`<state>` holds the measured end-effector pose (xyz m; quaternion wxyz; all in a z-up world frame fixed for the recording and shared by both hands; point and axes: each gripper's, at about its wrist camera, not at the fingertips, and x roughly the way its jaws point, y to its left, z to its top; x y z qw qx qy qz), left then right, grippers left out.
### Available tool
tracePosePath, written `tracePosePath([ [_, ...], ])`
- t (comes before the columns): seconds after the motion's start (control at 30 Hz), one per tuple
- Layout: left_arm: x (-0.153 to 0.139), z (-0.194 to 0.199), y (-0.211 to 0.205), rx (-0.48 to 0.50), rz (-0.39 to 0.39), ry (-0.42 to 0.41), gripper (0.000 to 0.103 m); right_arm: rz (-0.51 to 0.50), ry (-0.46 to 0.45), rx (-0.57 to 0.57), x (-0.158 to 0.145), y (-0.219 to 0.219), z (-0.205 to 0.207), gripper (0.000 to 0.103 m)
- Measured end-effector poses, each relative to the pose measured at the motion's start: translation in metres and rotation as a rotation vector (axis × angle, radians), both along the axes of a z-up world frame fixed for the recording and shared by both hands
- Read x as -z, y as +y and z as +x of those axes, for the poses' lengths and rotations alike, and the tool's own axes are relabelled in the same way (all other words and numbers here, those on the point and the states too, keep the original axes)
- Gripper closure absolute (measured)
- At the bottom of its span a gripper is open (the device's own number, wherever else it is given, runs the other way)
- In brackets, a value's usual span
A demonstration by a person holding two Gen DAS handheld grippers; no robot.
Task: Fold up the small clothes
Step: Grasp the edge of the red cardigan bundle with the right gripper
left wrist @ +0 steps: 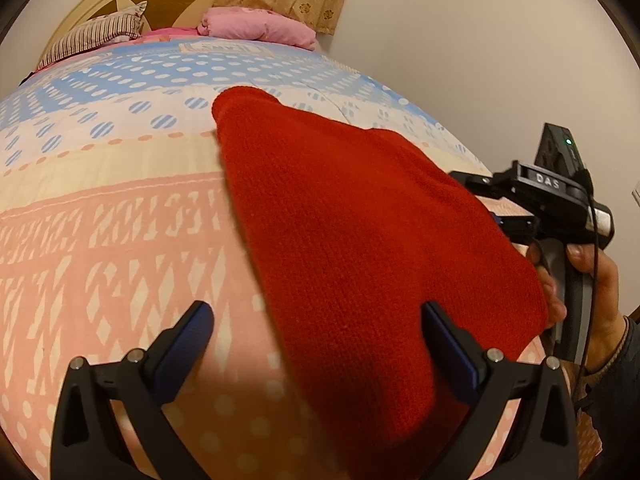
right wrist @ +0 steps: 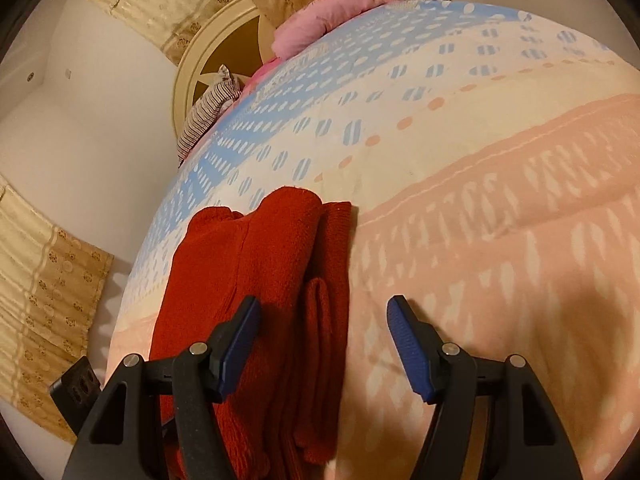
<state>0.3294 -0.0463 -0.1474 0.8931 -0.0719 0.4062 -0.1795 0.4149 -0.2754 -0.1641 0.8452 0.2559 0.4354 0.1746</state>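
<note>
black hand-held gripper (left wrist: 320, 344), blue ribbed pads (left wrist: 188, 344), silver screws; dark sleeve (left wrist: 624, 344), perhaps knit-cuffed.

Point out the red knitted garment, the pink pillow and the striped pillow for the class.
red knitted garment (left wrist: 360, 240), left wrist view, middle of its knitted top layer.
pink pillow (left wrist: 256, 28), left wrist view, centre of its front face.
striped pillow (left wrist: 96, 36), left wrist view, middle of its striped cover.

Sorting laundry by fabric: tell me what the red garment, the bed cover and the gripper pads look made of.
Red garment: seemingly a wool or acrylic knit, matte; fine ribbed stitch rows show.
Bed cover: probably printed woven cotton, smooth and matte, with flat dot and diamond prints.
Gripper pads: likely blue rubber, ridged texture, on black hard plastic fingers.
</note>
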Motion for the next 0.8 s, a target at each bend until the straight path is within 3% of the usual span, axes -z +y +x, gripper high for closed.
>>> tracePosePath([
  [0.2,0.0,0.0,0.0,0.003,-0.005,0.001,0.0,0.038,0.01,-0.007,0.006,0.006,0.015,0.037],
  [0.37,-0.001,0.001,0.006,0.015,-0.06,0.002,0.0,0.031,-0.01,-0.027,0.007,0.008,0.013,0.038],
  [0.47,-0.003,-0.003,0.014,-0.005,-0.106,-0.016,0.0,0.022,-0.003,-0.051,0.011,0.011,0.012,0.057],
  [0.53,-0.005,-0.004,0.018,-0.026,-0.126,-0.024,0.0,-0.006,-0.015,-0.053,0.01,0.015,0.01,0.061],
  [0.6,-0.002,0.0,0.012,-0.036,-0.098,0.003,0.0,-0.04,-0.032,-0.045,0.008,0.018,0.007,0.071],
  [0.67,-0.003,0.002,-0.005,-0.021,-0.009,0.002,0.0,-0.047,-0.033,-0.021,0.007,0.016,0.004,0.074],
  [0.77,-0.002,0.0,-0.029,0.022,0.086,-0.004,0.0,-0.06,-0.058,0.007,0.007,0.012,-0.001,0.072],
  [0.8,-0.001,0.001,-0.031,0.031,0.077,0.001,0.0,-0.066,-0.066,0.024,0.006,0.011,-0.003,0.064],
])
